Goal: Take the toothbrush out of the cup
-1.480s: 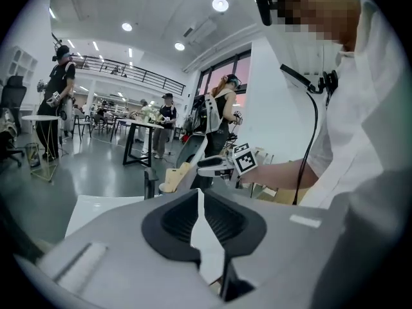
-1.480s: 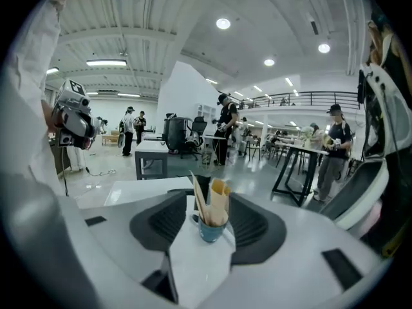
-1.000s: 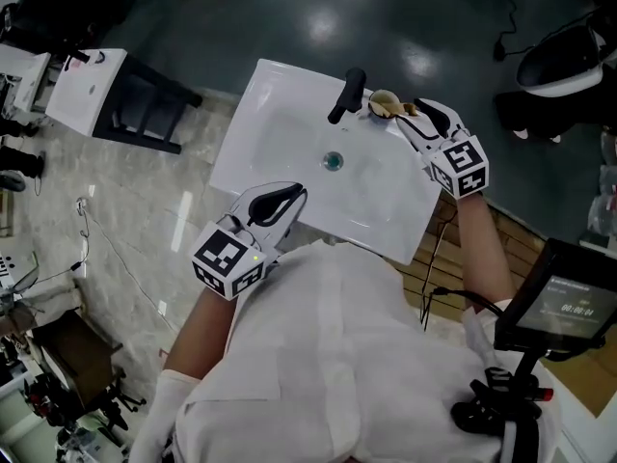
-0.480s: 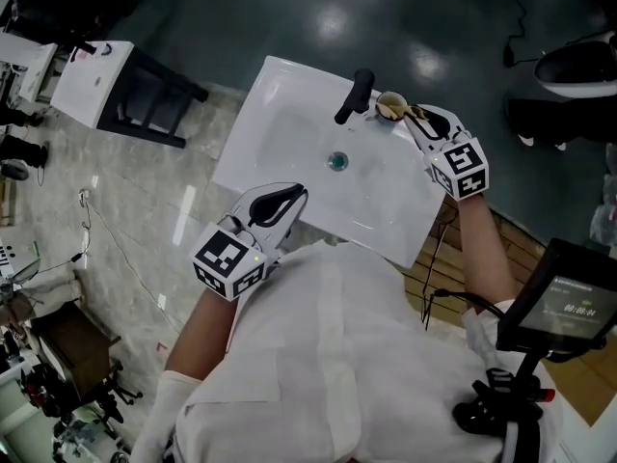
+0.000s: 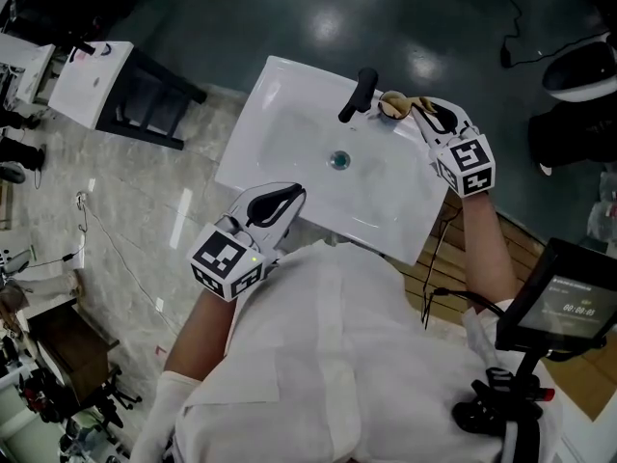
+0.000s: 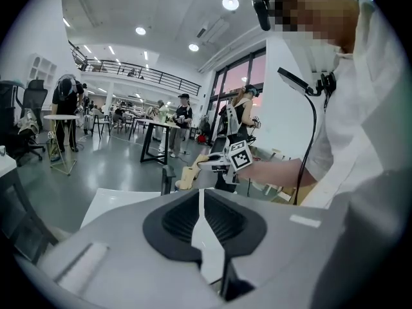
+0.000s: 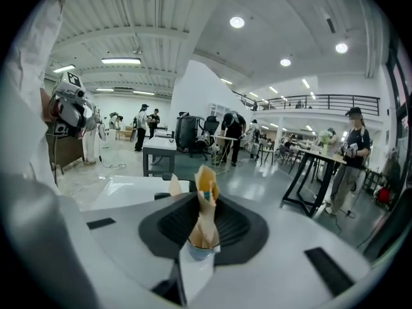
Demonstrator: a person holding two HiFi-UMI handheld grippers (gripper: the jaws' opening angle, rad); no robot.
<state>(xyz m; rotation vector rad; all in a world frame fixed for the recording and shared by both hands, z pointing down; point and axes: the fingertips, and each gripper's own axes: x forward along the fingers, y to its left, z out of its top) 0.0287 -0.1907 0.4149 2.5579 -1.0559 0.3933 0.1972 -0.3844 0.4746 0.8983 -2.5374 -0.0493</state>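
L claw [image 5: 289, 196]: jaws shut tight, nothing between them, sink [image 5: 280, 114] rim just under its tips. Tap [image 5: 359, 93] stands just left of R claw [image 5: 416, 106]. R claw's jaws have just been closing and now pinch the tan toothbrush [image 7: 203, 221], upright between the pads. The cup [image 7: 193, 250] is below the tips, prob. still holding the brush's foot.

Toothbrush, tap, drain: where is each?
Toothbrush [image 7: 205, 205]: right gripper view, beige stem, mid-length.
Tap [image 5: 355, 95]: head view, middle of the black body.
Drain [image 5: 338, 160]: head view, its centre.
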